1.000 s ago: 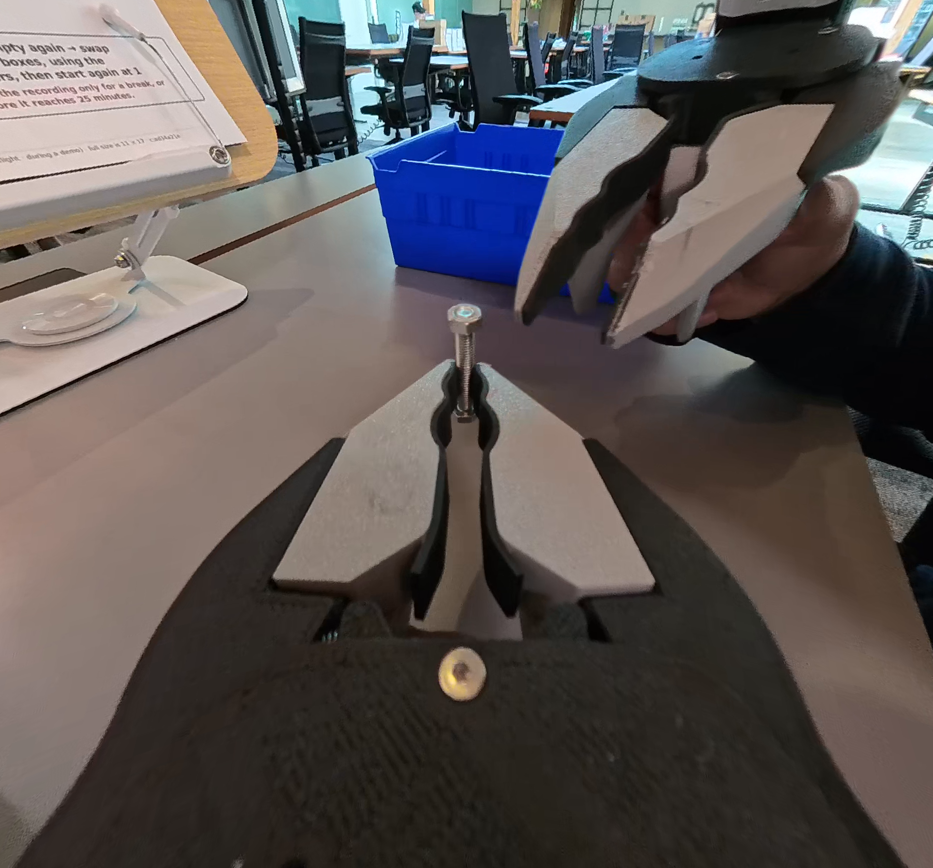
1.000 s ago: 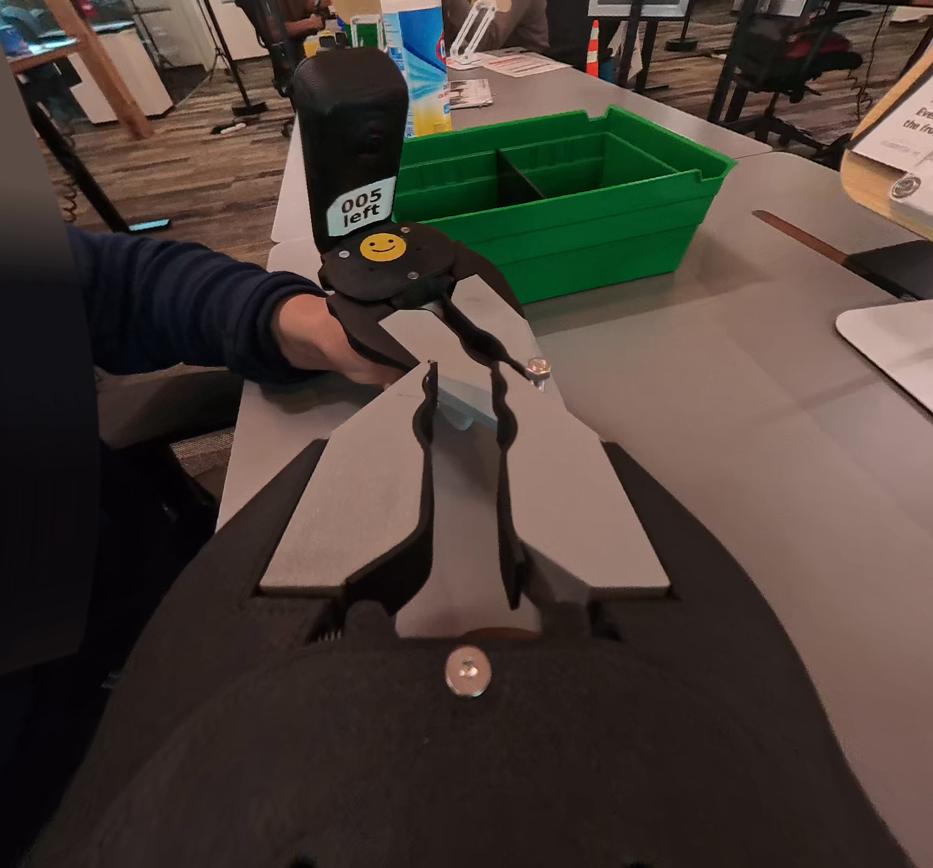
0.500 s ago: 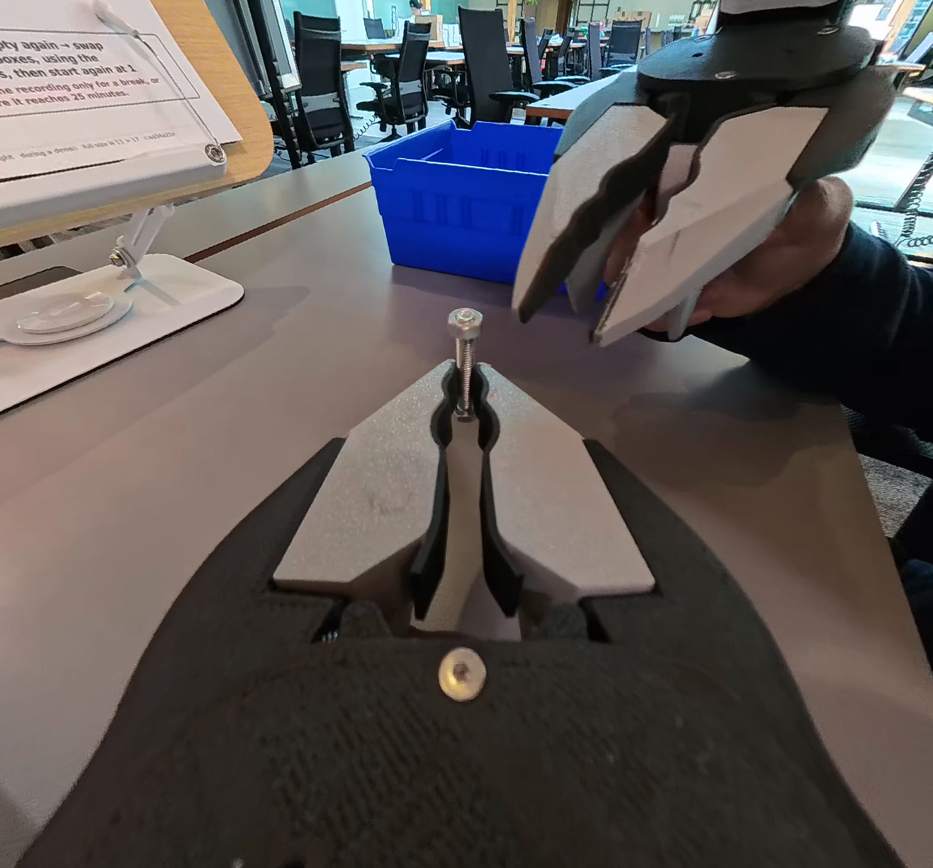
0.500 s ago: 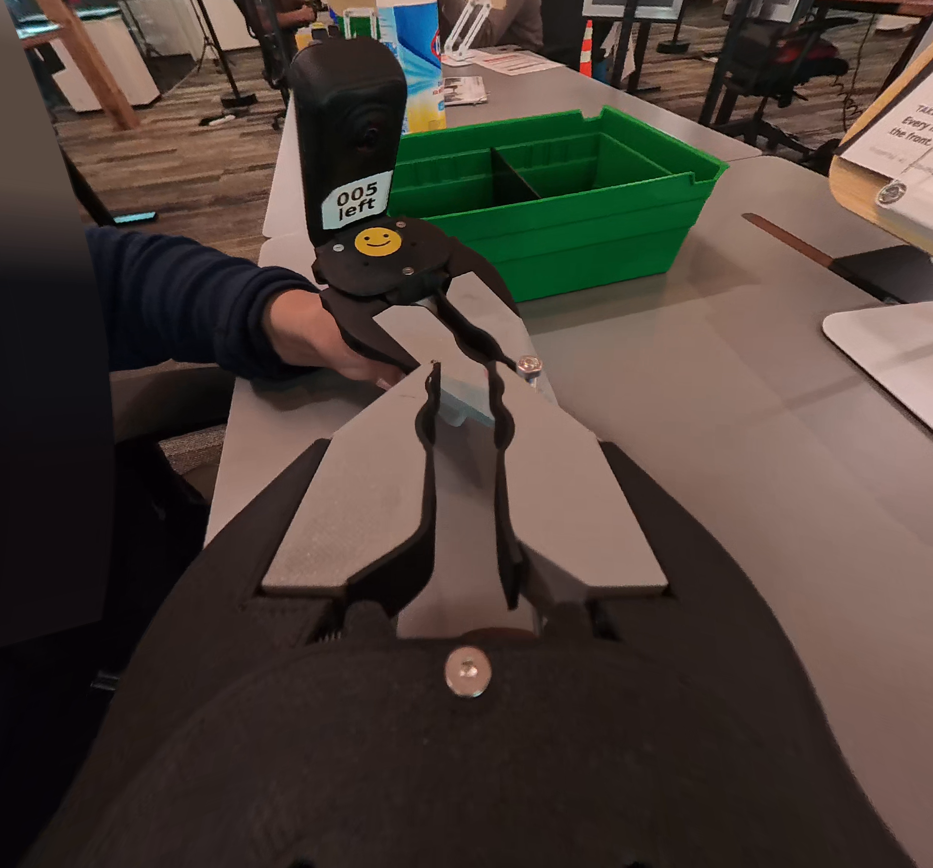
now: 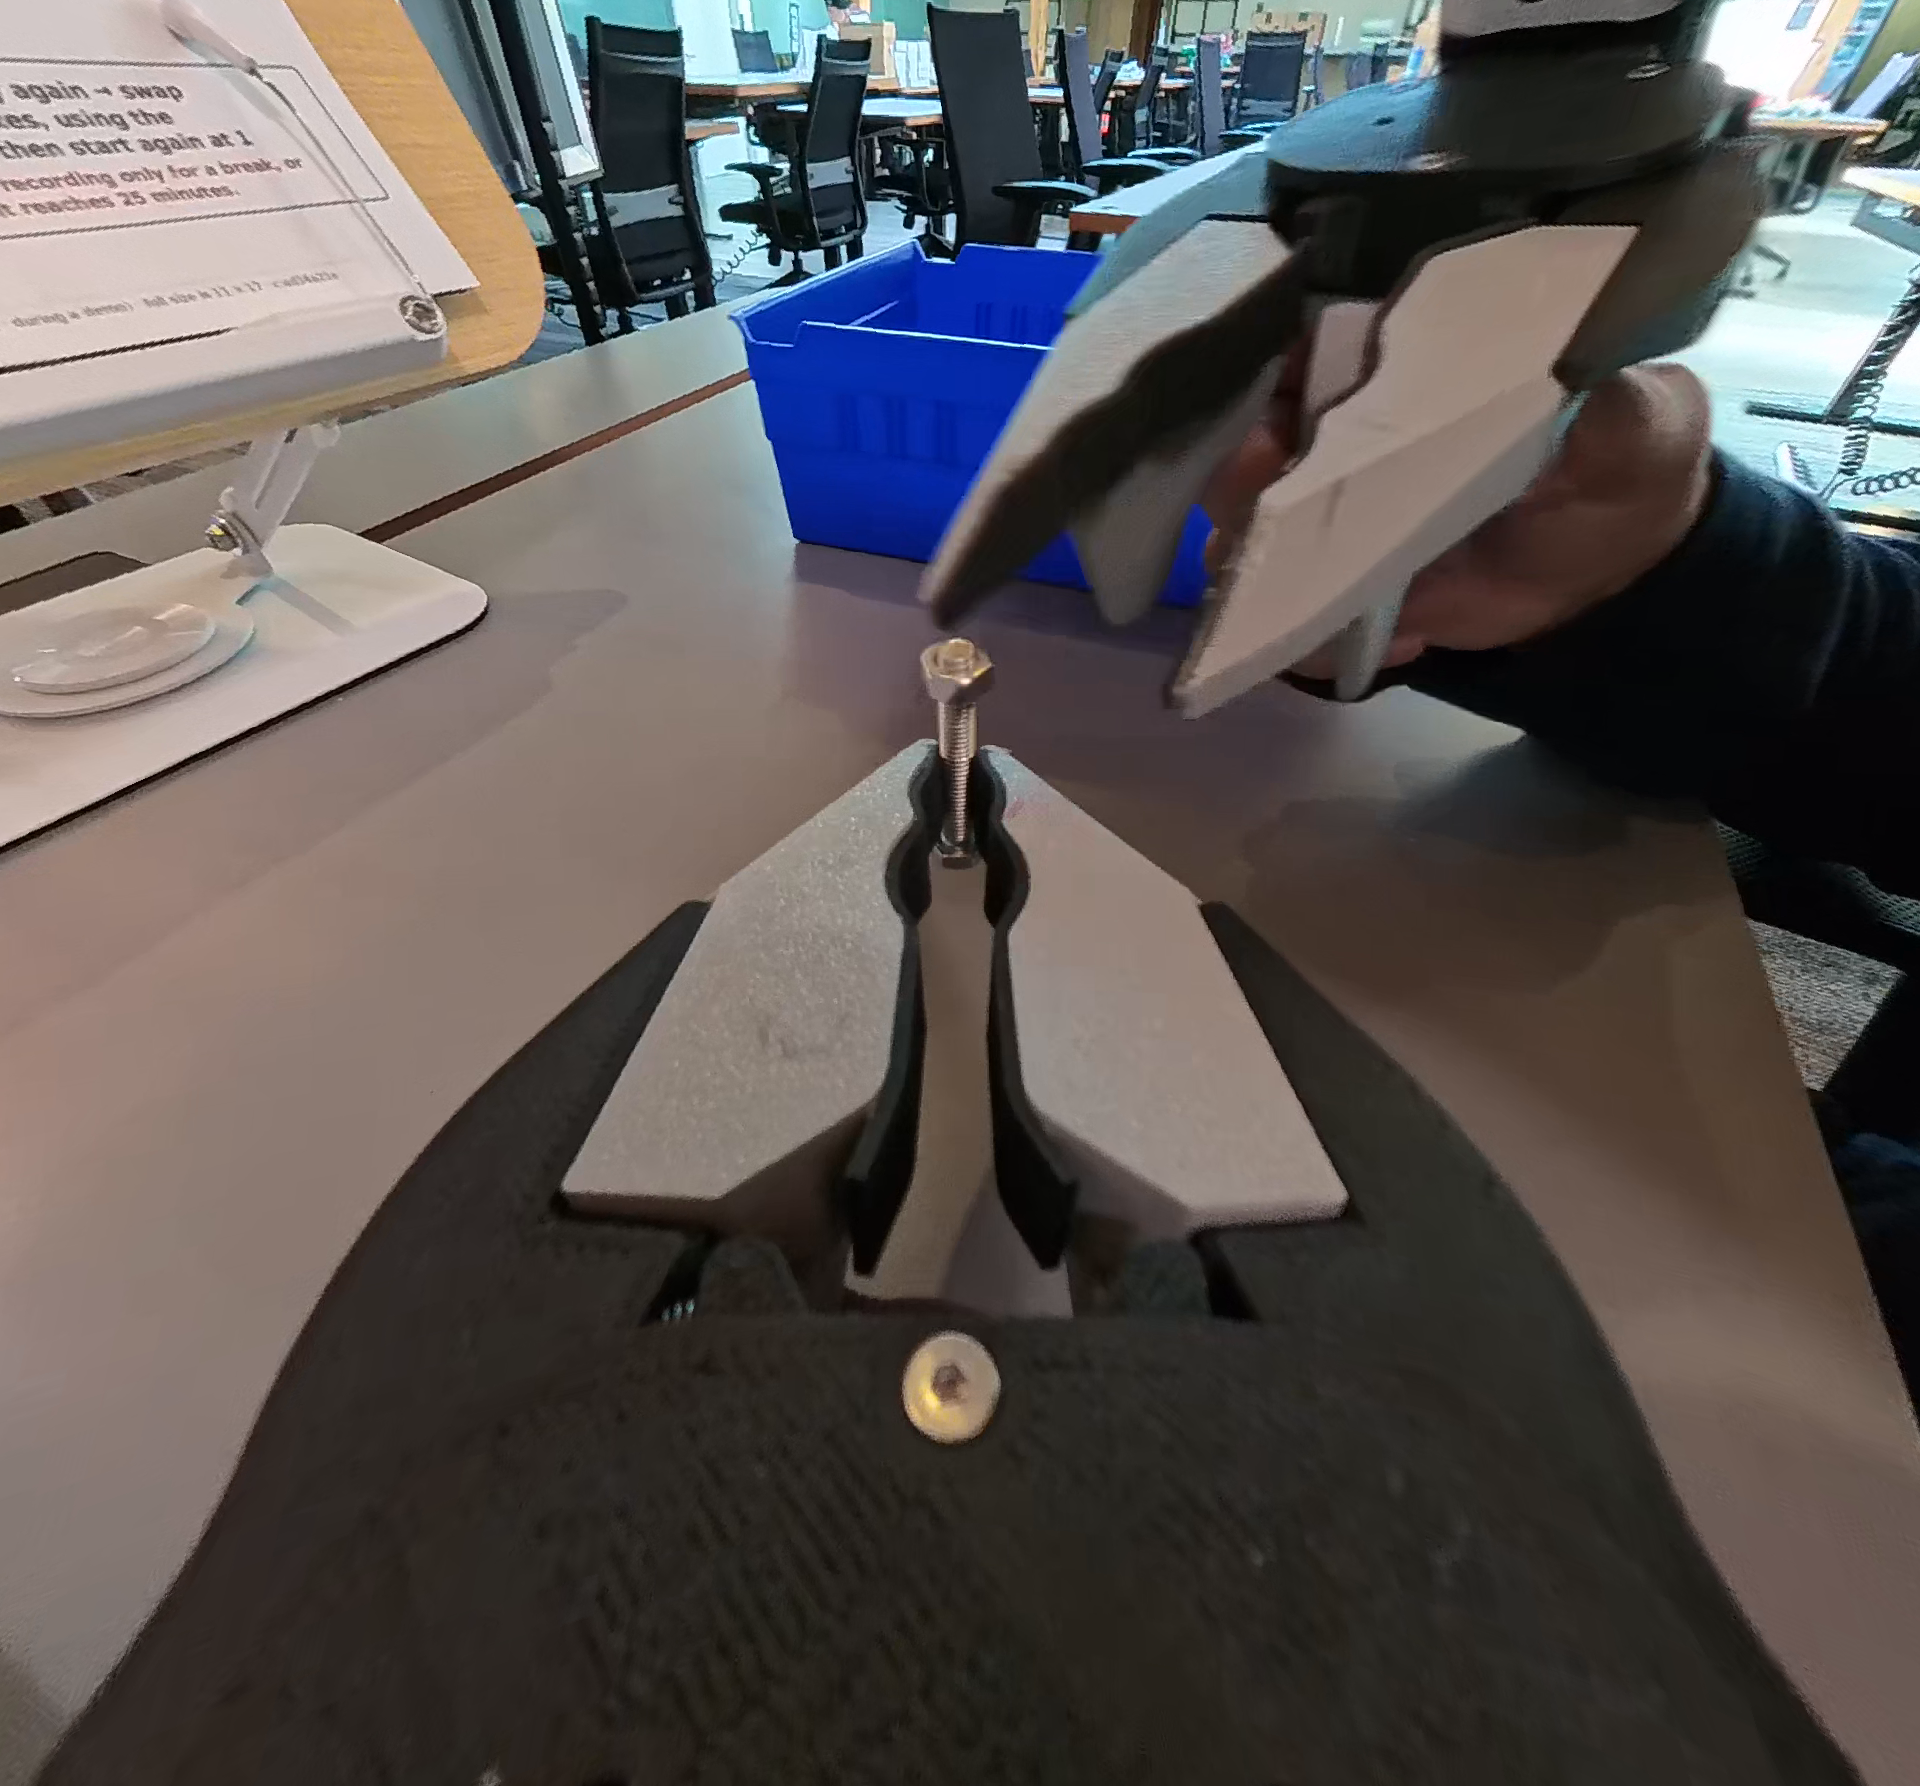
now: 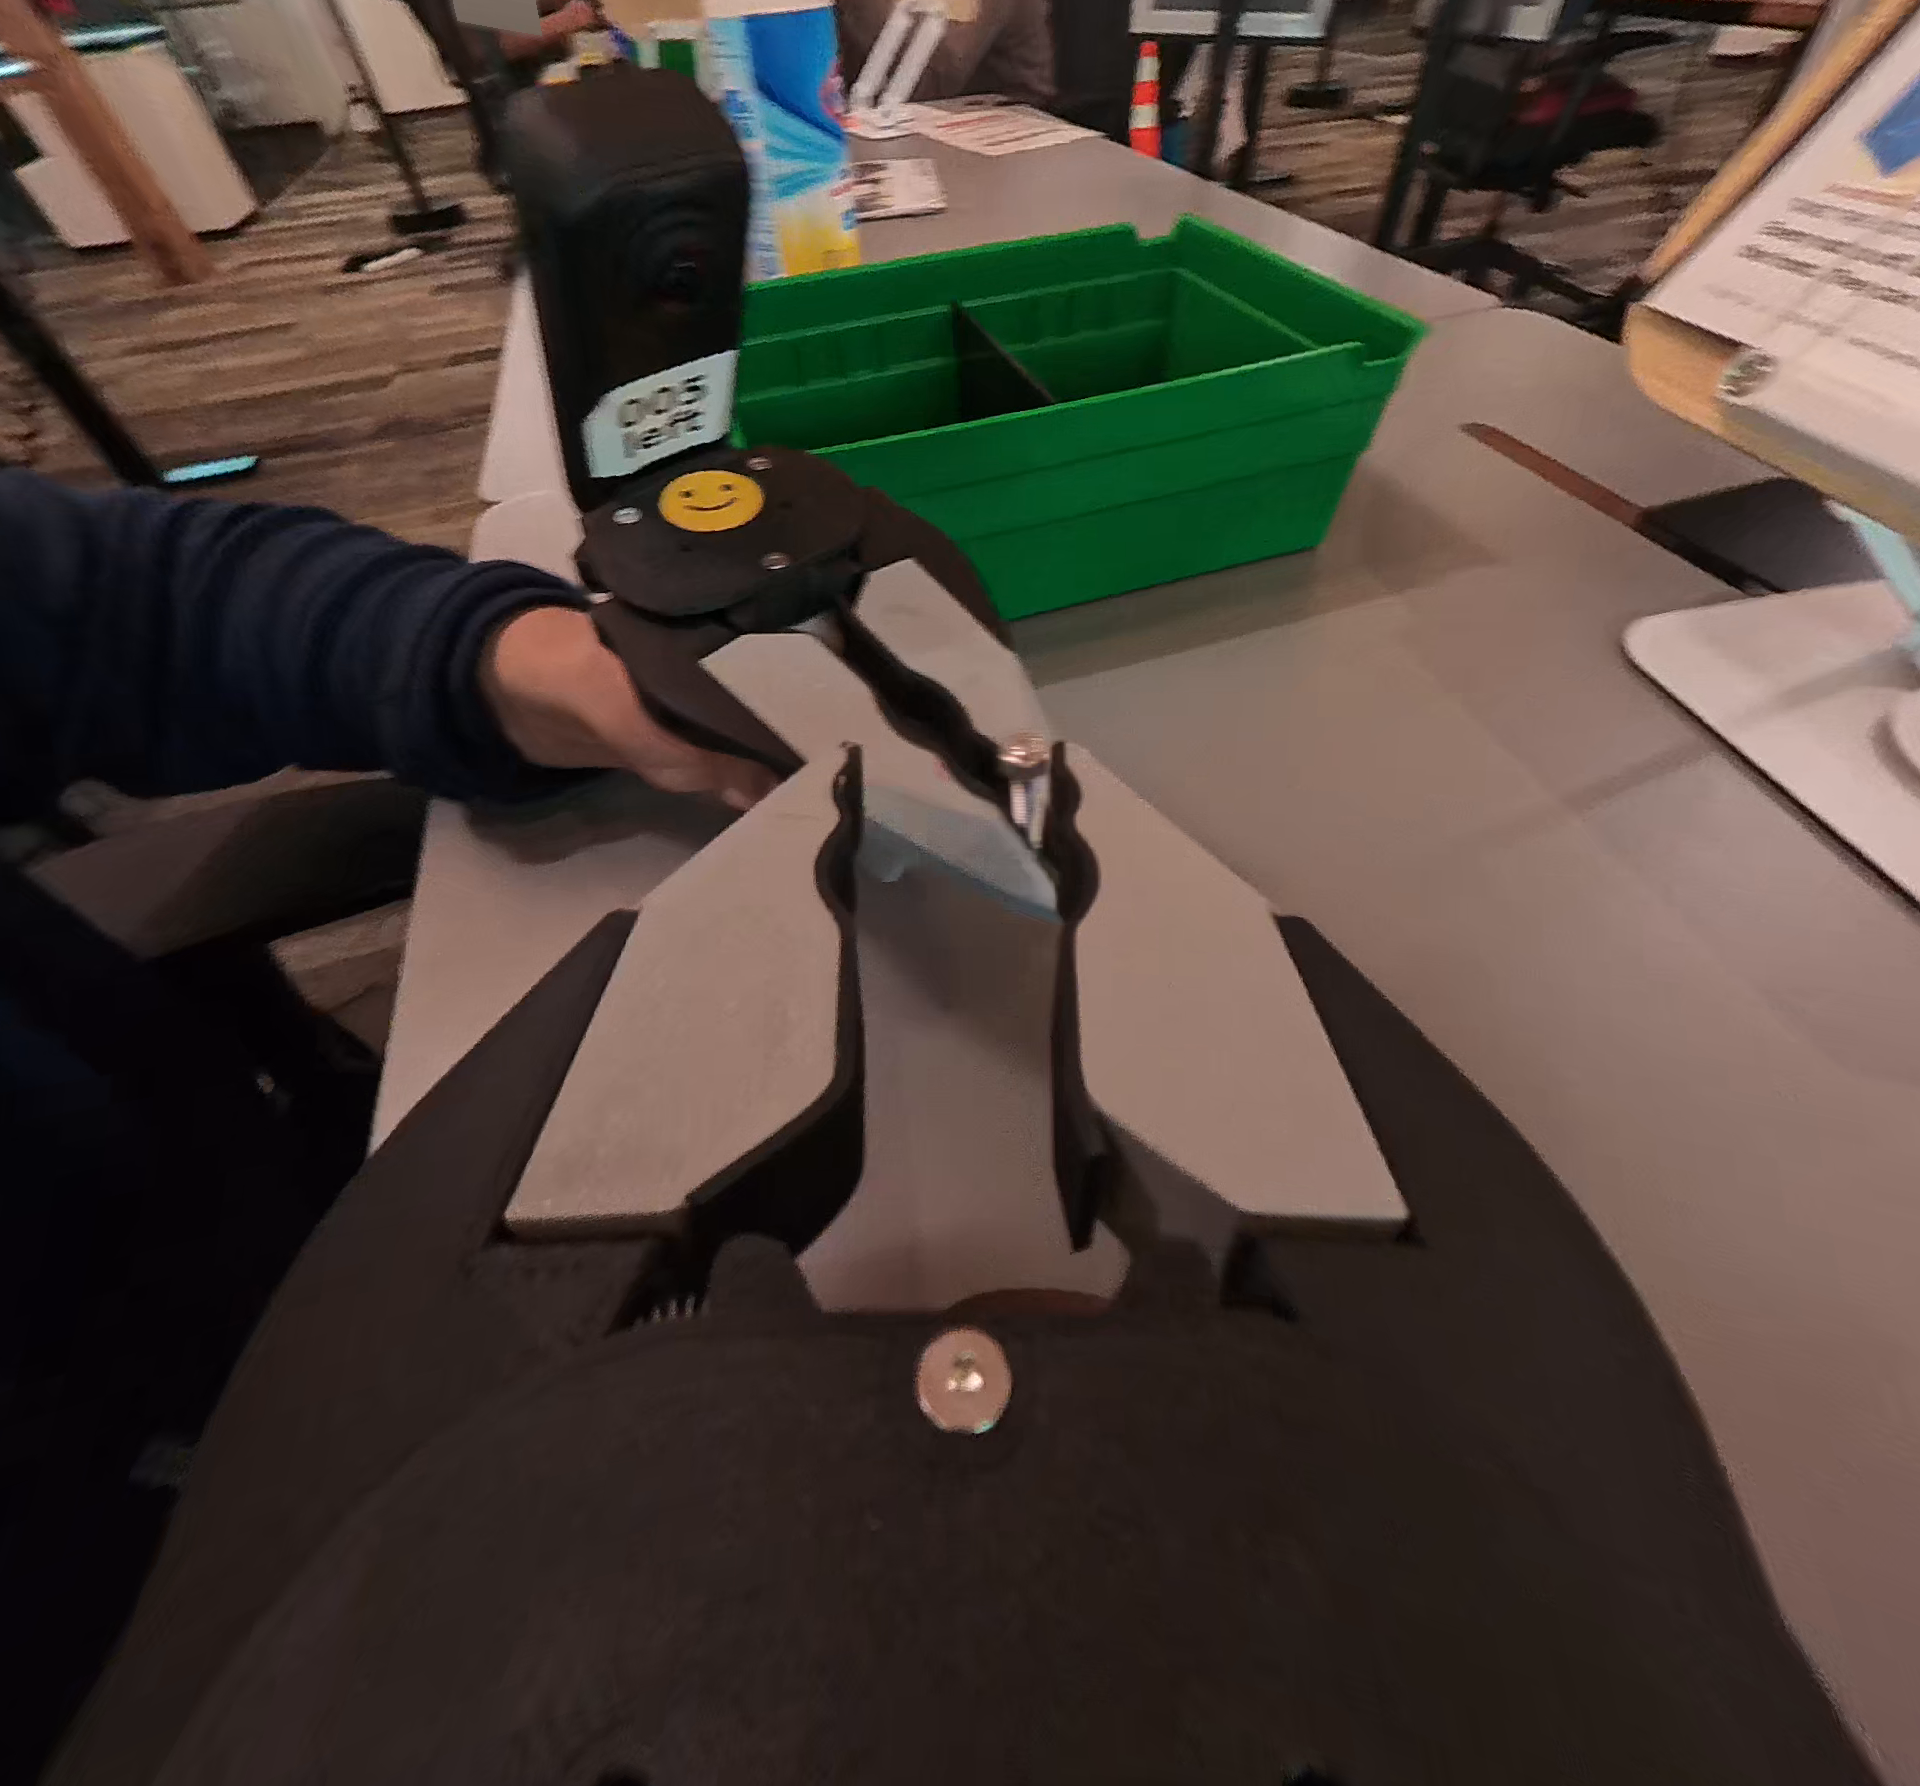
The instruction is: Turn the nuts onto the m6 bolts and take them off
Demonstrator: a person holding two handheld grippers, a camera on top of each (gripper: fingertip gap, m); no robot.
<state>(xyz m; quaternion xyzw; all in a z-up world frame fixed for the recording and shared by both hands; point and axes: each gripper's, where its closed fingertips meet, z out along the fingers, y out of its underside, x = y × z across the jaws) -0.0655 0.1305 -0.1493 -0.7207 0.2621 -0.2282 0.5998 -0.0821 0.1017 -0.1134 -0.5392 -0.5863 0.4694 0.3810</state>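
Upright bolt (image 5: 957, 770) clamped in left gripper (image 5: 957, 806) fingers, right gripper (image 5: 1060, 645) fingers apart above it, both grippers bearing printed labels.

Grey table (image 5: 540, 801) bearing blue bin (image 5: 894, 448), green bin (image 6: 1143, 489), white stand base (image 5: 208, 635).

Both grippers, left gripper (image 5: 957, 806) and right gripper (image 6: 953, 806), have black textured bodies, grey wedge fingers with wavy black pads, one silver screw each; operator wears dark navy sleeves (image 6: 239, 635).
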